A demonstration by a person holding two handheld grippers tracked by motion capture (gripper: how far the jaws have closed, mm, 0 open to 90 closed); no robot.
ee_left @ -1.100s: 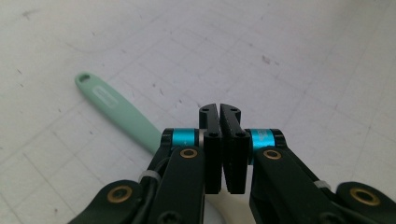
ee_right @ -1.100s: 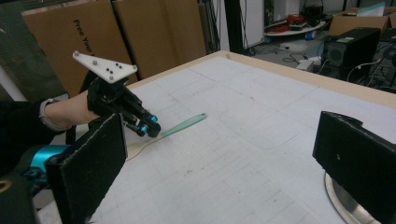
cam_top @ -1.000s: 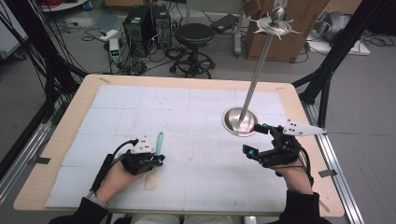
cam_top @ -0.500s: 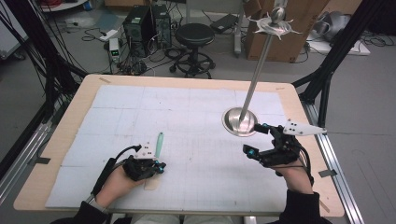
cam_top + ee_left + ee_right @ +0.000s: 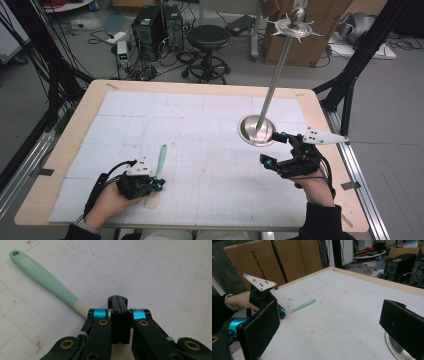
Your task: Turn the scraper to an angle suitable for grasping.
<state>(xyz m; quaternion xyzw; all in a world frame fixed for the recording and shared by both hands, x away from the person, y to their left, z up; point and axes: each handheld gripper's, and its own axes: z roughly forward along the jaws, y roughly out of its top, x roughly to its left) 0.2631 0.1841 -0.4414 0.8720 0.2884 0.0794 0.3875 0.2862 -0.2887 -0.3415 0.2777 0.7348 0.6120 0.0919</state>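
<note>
Low in the left of the high view, the left gripper (image 5: 159, 185) rests with jaws pressed together on nothing, beside a mint-green plastic spatula (image 5: 45, 281) with a cream neck, lying flat on the white gridded mat (image 5: 200, 140). The right gripper (image 5: 272, 150) – jaws spread wide – hovers near a round polished-metal stand base (image 5: 256, 131).

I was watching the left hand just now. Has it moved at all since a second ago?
Yes. The left tool slid back toward the person's table edge, off the green spatula, whose handle shows more; the spatula lies where it was.
</note>
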